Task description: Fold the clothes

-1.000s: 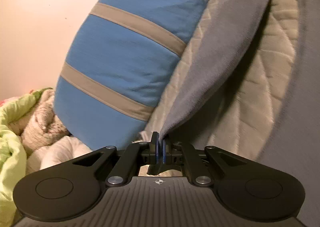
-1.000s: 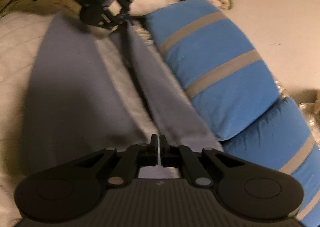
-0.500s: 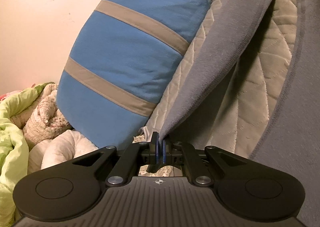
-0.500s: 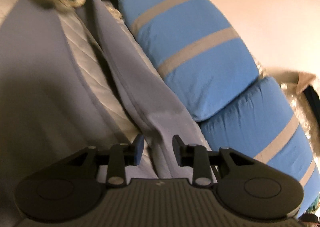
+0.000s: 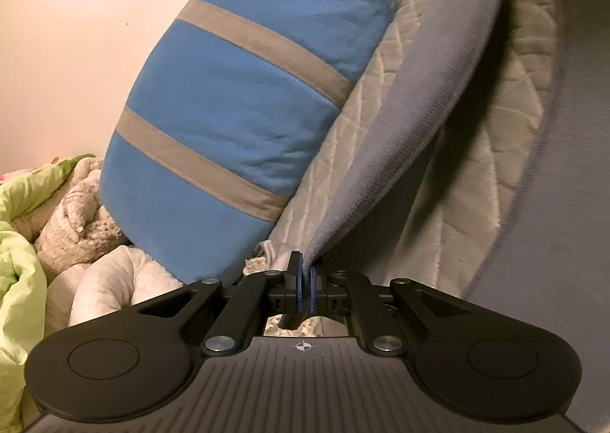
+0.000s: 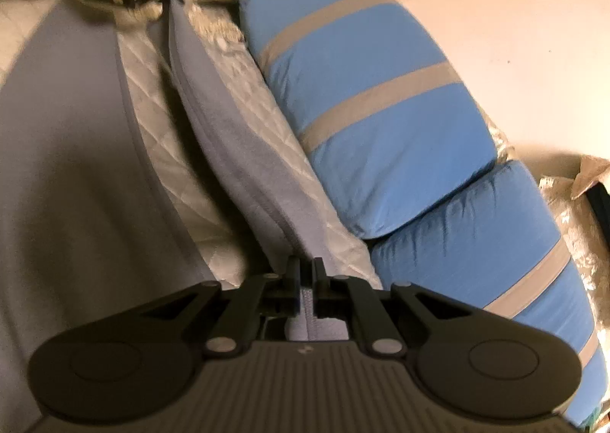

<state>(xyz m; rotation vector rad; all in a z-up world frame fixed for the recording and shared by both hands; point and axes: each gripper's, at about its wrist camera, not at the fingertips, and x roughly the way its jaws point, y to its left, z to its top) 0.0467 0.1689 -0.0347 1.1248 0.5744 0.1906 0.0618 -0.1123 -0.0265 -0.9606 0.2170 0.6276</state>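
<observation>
Once parted, fingers (image 6: 295,276) reclamped on garment (image 6: 244,150)

My two wrist cameras look along the grey garment (image 5: 431,120) from opposite ends, close above the bed (image 6: 160,135); both show the blue pillow (image 5: 244,120).

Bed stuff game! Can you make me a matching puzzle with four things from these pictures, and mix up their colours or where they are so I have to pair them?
Things:
1. pillow
2. garment
3. quilt
4. blanket

Colours and places:
A. light green, bunched at the left edge
B. grey, pinched in both tools
C. blue with grey stripes
D. cream, stitched in diamonds, under the garment

Pairs: 1-C, 2-B, 3-D, 4-A

The left tool and the right tool each pinch one end of the garment.
</observation>
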